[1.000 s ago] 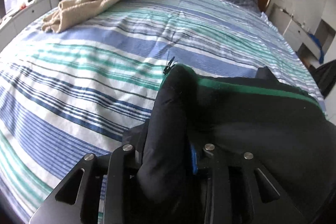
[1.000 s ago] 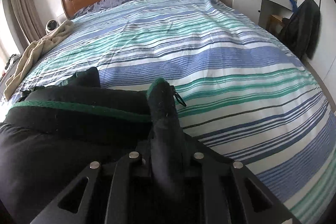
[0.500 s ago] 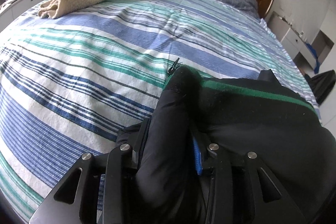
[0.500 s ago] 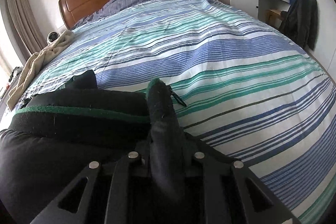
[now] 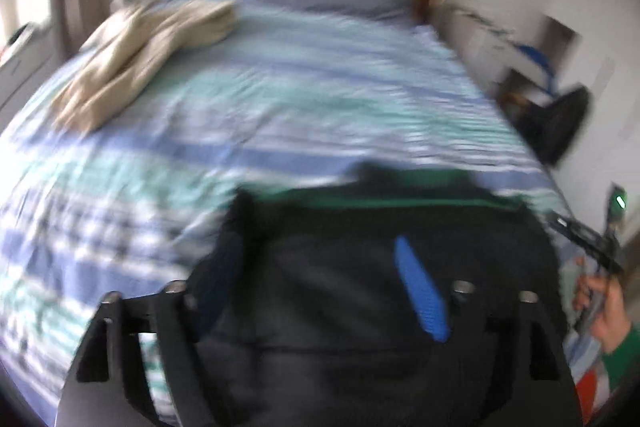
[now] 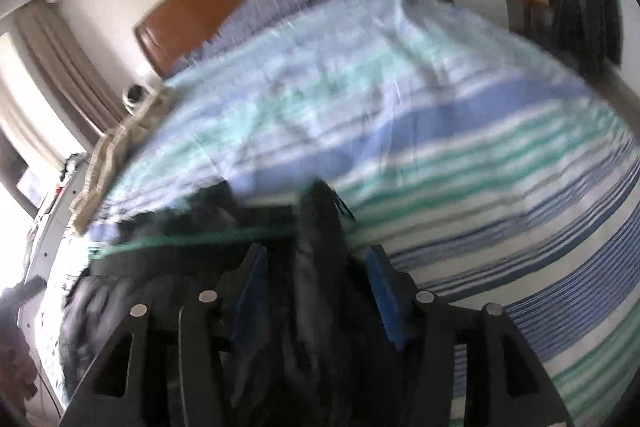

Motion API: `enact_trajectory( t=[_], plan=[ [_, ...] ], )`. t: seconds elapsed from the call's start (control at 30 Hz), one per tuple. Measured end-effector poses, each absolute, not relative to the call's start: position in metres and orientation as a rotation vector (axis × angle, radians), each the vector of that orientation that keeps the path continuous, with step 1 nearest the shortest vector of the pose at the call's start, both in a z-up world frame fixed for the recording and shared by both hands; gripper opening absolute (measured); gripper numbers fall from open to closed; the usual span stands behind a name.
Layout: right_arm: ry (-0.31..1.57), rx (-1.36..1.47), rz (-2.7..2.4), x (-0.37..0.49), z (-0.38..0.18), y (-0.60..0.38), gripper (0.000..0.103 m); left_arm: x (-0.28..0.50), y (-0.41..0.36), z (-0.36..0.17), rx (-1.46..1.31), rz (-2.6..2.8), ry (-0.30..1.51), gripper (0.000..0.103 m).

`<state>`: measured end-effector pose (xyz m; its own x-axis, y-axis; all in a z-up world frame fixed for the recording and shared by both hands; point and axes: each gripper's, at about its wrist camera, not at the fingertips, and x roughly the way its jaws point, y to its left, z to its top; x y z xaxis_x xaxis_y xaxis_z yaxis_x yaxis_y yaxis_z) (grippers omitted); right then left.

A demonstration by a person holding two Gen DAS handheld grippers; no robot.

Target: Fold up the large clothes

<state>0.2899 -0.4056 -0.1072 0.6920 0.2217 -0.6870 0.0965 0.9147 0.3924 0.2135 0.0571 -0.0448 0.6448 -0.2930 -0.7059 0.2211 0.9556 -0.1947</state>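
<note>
Black garment [image 5: 360, 307] with a green band lay on the striped bed [image 5: 280, 107].
Left gripper [image 5: 320, 283] and right gripper [image 6: 316, 279] jaws had just been opening, standing apart, cloth loose between them.

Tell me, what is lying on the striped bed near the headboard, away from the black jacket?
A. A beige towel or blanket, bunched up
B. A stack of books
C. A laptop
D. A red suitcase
A: a crumpled beige cloth lies on the striped bedspread, well apart from the black jacket.
</note>
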Motion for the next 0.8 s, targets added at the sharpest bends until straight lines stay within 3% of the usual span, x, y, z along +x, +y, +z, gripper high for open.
enact_trajectory(
  t=[0.17,0.27,0.33,0.4,0.63,0.8],
  plan=[
    [0.779,0.397,0.239,0.282,-0.085,-0.371,0.053,0.239,-0.032,-0.065,-0.005,-0.421,0.878,0.087],
    [0.836,0.363,0.223,0.288,-0.112,-0.363,0.053,0.268,-0.049,-0.116,-0.066,-0.38,1.016,0.082],
    [0.929,0.399,0.201,0.296,-0.153,-0.371,0.05,0.267,-0.053,-0.143,-0.047,-0.363,1.003,0.083],
    [0.868,0.471,0.233,0.294,-0.168,-0.38,0.05,0.265,-0.054,-0.153,-0.058,-0.375,0.978,0.083],
    [0.847,0.446,0.187,0.299,-0.178,-0.372,0.05,0.269,-0.061,-0.154,-0.005,-0.357,1.001,0.084],
    [0.818,0.461,0.196,0.292,-0.181,-0.38,0.05,0.223,-0.041,-0.131,0.008,-0.447,1.008,0.084]
  ],
)
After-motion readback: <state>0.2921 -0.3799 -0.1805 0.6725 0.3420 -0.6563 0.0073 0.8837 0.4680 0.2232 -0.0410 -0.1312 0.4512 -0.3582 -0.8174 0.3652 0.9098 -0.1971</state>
